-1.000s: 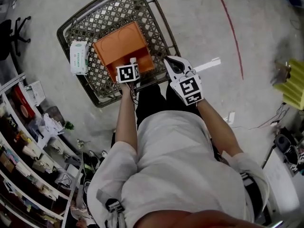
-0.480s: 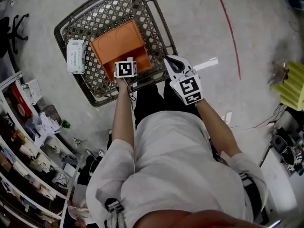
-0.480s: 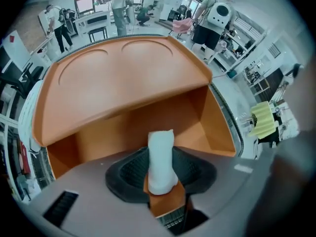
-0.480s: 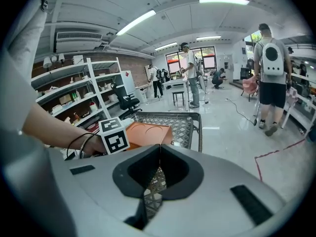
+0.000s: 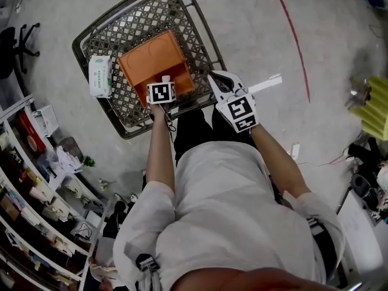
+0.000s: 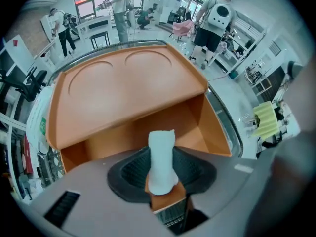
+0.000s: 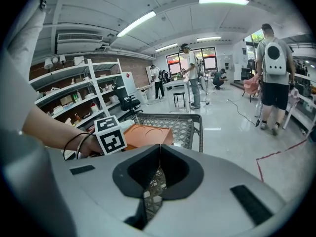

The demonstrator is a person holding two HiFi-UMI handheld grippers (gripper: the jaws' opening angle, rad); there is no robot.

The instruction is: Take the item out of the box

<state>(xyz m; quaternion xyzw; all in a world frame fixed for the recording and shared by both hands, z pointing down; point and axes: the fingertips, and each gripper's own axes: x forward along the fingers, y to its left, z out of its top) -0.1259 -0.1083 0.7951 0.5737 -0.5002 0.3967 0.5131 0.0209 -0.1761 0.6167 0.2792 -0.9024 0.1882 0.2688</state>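
Note:
An orange box [image 5: 151,59] lies in a wire cart [image 5: 200,35] with its lid [image 6: 128,88] raised. My left gripper [image 5: 165,80] is at the box's near edge. In the left gripper view its jaws [image 6: 160,181] are opening. A white upright piece [image 6: 160,157] and an orange flap [image 6: 165,201] of the box stand in the gap, and the pads do not visibly press on them. The inside of the box [image 6: 148,132] looks bare. My right gripper [image 5: 221,80] hangs over the cart's near right rim, shut and empty [image 7: 157,167].
A white and green pack of wipes [image 5: 100,74] lies in the cart left of the box. Shelves with goods [image 5: 36,180] run along the left. People stand and walk further off [image 7: 274,73]. A red line [image 5: 297,41] marks the floor on the right.
The left gripper has shifted only slightly and is still at the box's near edge. The right gripper has not moved.

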